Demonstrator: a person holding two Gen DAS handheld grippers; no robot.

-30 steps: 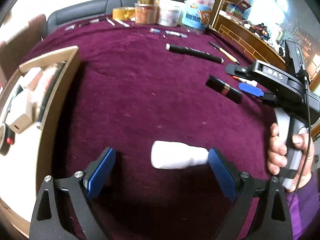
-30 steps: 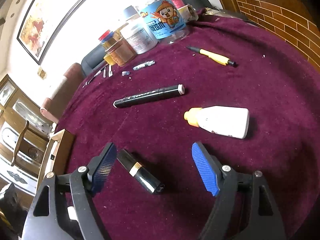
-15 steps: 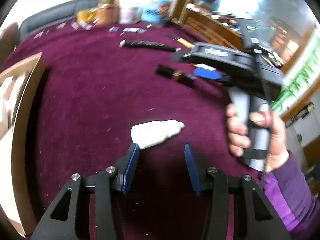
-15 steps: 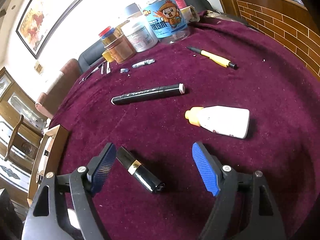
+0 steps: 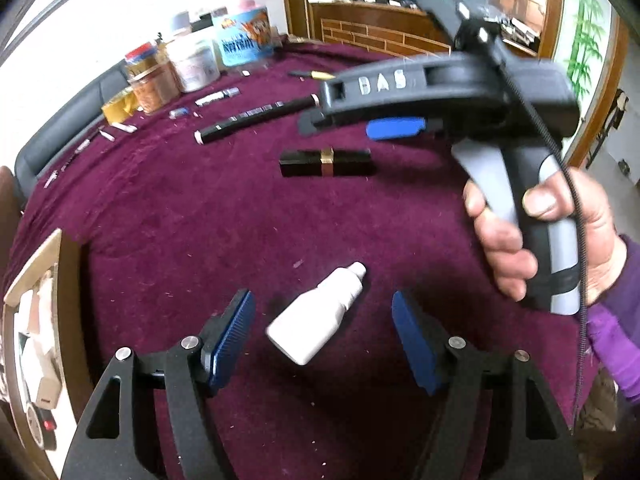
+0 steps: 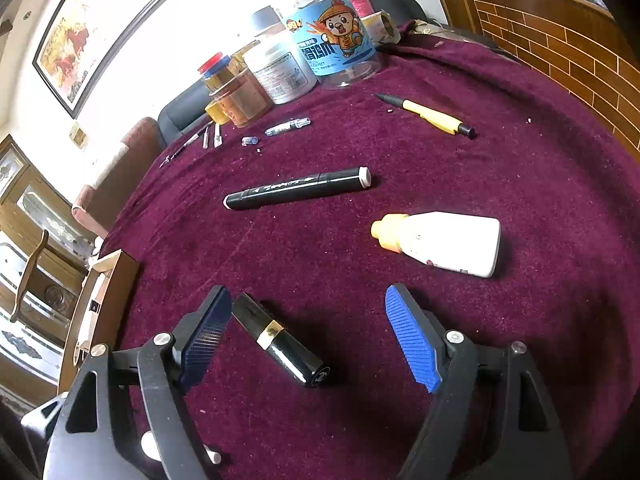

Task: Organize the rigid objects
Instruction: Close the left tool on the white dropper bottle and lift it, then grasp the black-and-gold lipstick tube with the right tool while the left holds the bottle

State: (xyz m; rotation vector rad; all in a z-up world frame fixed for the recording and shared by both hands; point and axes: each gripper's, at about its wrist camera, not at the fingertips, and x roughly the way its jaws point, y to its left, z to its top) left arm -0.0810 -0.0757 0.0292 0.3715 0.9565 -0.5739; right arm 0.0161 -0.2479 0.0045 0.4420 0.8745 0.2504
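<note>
A small white bottle [image 5: 316, 318] lies tilted on the maroon tablecloth between the fingers of my open left gripper [image 5: 322, 336], touching neither pad. A black lipstick tube with a gold band [image 6: 280, 338] lies between the fingers of my open right gripper [image 6: 310, 332], close to the left pad; it also shows in the left wrist view [image 5: 326, 162]. The right gripper body [image 5: 460, 92] is held by a hand above the cloth in the left wrist view. A black marker [image 6: 298, 188], a white bottle with an orange cap [image 6: 440, 242] and a yellow pen [image 6: 430, 118] lie farther out.
Jars and plastic tubs [image 6: 328, 54] stand along the far edge of the table. Small pen parts [image 6: 286, 126] lie in front of them. A wooden tray [image 5: 36, 320] holding white items sits at the left edge; it also shows in the right wrist view [image 6: 100, 300].
My left gripper closed partway, then opened wide again and swung around the white bottle, which now lies tilted between its fingers. The right gripper barely moved over the lipstick.
</note>
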